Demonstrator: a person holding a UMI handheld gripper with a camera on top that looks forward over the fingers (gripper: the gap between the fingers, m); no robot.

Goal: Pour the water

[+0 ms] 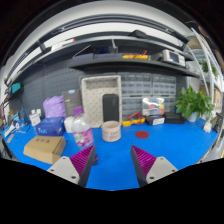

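Two magenta pads (84, 158) mark the jaws of the gripper (112, 163), which stand wide apart with nothing between them, above the blue counter (170, 145). Beyond the left finger stands a clear bottle (83, 133) with a pink label, a pale cup (111, 131) just beside it. A cardboard box (45, 148) lies further left. A potted plant (192, 103) stands at the right, shelves behind.

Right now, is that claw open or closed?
Open: the claw has its two pink-padded fingers spread apart, with bare blue tabletop between them, holding nothing.
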